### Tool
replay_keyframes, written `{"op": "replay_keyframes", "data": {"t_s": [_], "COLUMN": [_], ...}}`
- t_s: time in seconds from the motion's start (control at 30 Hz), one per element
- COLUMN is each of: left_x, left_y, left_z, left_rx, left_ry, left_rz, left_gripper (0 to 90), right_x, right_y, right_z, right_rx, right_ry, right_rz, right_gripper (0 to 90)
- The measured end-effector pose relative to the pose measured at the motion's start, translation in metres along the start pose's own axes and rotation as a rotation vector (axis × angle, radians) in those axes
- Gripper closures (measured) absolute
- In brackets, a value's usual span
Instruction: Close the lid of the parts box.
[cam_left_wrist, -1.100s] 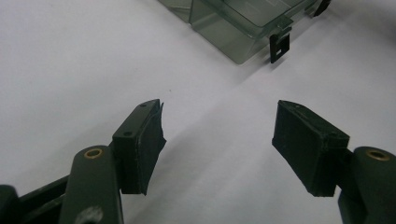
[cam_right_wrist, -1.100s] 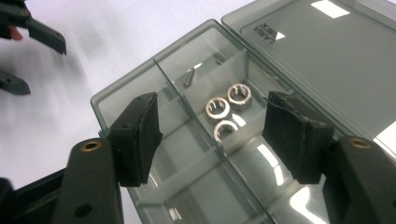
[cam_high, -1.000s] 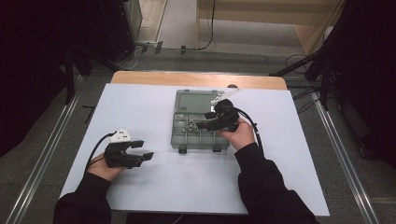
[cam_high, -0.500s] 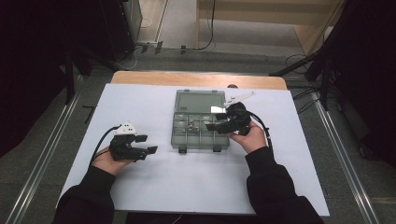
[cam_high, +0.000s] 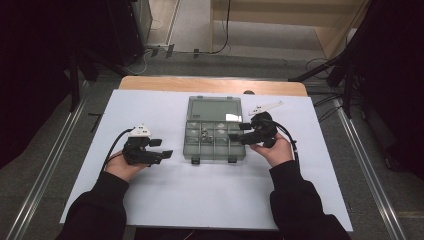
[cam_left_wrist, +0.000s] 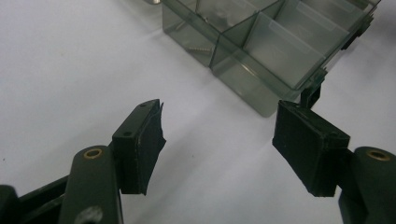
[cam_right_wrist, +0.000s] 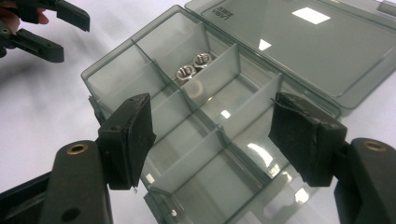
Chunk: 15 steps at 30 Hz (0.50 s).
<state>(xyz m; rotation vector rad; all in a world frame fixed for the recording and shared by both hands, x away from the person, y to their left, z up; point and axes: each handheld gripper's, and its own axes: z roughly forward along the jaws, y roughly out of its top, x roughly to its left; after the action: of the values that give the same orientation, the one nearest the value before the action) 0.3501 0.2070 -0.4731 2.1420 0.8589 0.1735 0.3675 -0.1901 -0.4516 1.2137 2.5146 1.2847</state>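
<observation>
**Box open, both claws empty, sorting hardly begun**

I have the compartment box (cam_high: 215, 134) sitting in the middle of the white table (cam_high: 165, 200), its lid (cam_high: 214, 108) folded flat on the far side. So the opening is done, as I read it; whatever is to go into or come out of the trays is what remains.

My right gripper (cam_high: 236, 132) hangs over the right half of the box, jaws spread wide with nothing between them. In the right gripper view that claw (cam_right_wrist: 212, 140) looks straight down into the dividers, and two metal nuts (cam_right_wrist: 192, 65) lie side by side in one compartment on the row next to the lid. The cells directly under the jaws look bare (glare on the plastic makes me less than certain about the nearest one).

My left gripper (cam_high: 161, 148) is held low over the table just left of the box, apart from it, and its jaws stand open and empty too. In the left gripper view the claw (cam_left_wrist: 219, 135) points at the box's near left corner (cam_left_wrist: 261, 105), and a small screw (cam_left_wrist: 198, 48) shows through the smoky wall of a compartment there.

My judgement: I am early on. Nothing is gripped and the few parts lie where they are. Left to do is to pick a part, most likely with the right claw, while the left steadies the box if it slides.
</observation>
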Motion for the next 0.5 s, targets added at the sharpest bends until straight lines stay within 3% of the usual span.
{"op": "replay_keyframes", "data": {"t_s": [0.23,0.43,0.5], "left_x": [0.003,0.011,0.014], "left_y": [0.01,0.021,0.025], "left_z": [0.007,0.017,0.019], "left_rx": [0.001,-0.004,-0.021], "left_ry": [0.01,0.02,0.017], "left_rz": [-0.002,-0.022,-0.035], "left_gripper": [32.9,33.0,33.1], "right_x": [-0.012,-0.026,-0.029], "right_y": [-0.003,-0.005,-0.005], "right_z": [-0.007,-0.007,-0.006], "right_rx": [-0.023,-0.02,-0.021], "right_ry": [-0.016,-0.008,-0.026], "right_rz": [0.034,0.077,0.083], "right_gripper": [33.3,36.6,36.9]}}
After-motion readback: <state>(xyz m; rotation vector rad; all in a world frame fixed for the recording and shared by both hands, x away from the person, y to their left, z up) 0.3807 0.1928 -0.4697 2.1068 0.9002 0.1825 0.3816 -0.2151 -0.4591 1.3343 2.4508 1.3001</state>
